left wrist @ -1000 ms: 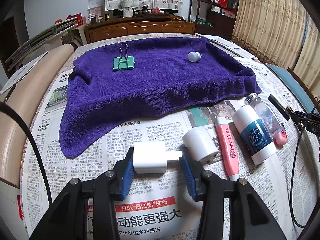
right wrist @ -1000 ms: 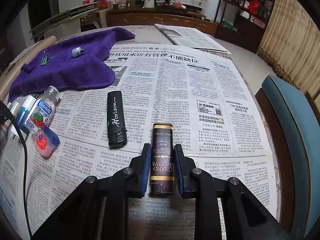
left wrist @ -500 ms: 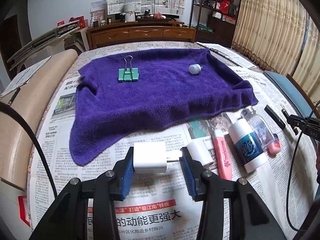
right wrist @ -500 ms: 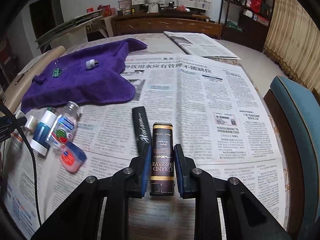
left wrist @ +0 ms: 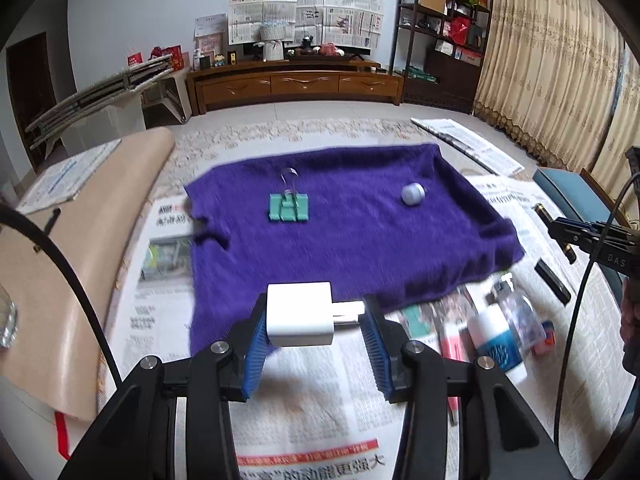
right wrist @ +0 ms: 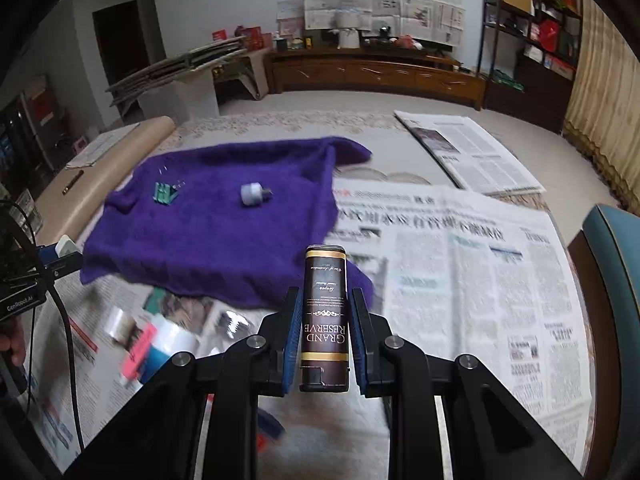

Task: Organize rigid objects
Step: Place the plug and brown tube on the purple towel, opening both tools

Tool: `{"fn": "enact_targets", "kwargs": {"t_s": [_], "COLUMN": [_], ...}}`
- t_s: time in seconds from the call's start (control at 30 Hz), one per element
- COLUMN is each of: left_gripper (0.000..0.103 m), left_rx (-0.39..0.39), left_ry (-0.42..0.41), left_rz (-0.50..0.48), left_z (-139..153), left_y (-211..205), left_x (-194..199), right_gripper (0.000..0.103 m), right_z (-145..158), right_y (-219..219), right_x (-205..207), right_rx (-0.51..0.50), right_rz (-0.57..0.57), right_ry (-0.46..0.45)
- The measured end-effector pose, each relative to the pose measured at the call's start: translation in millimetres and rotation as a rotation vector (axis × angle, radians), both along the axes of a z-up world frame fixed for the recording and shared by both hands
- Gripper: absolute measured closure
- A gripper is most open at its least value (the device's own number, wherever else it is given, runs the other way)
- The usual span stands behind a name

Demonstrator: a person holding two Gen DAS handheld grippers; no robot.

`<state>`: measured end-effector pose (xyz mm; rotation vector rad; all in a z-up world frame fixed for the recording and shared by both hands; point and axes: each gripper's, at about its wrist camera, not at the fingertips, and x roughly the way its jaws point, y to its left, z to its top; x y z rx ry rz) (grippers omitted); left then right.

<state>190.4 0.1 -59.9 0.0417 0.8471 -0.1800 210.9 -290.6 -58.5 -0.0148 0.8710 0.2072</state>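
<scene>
Charger (left wrist: 300, 314) and lighter (right wrist: 325, 316) now lifted toward towel (left wrist: 360, 236).

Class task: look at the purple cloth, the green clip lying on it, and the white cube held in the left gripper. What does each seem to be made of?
Purple cloth: soft terry fabric, with a fuzzy pile.
Green clip: probably painted metal, with wire handles.
White cube: likely glossy plastic, smooth with rounded edges.
</scene>
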Motion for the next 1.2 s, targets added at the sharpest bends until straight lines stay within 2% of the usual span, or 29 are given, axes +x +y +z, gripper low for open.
{"fn": "enact_targets", "kwargs": {"t_s": [0.3, 0.63, 0.9, 1.2], "left_gripper": [0.061, 0.061, 0.061, 0.061], "left_rx": [0.021, 0.017, 0.030, 0.056], "left_ry": [-0.008, 0.031, 0.072, 0.095], "left_rz": [0.016, 0.019, 0.013, -0.003], "left_z": [7.2, -26.0, -52.1, -61.6], "left_y": [5.3, 4.7, 1.8, -0.9], "left_x": [40.8, 98.0, 115.6, 118.1], "right_gripper": [0.080, 0.080, 0.080, 0.080], "right_z": [0.0, -30.3, -52.7, -67.9], "right_y": [35.8, 63.3, 73.7, 77.8], "right_x": [51.3, 96.0, 114.9, 119.2], "right_rx": [0.023, -0.014, -0.062, -0.096], "right_rz": [0.051, 0.076, 0.080, 0.092], "right_ry": [0.005, 0.070, 0.120, 0.149]}}
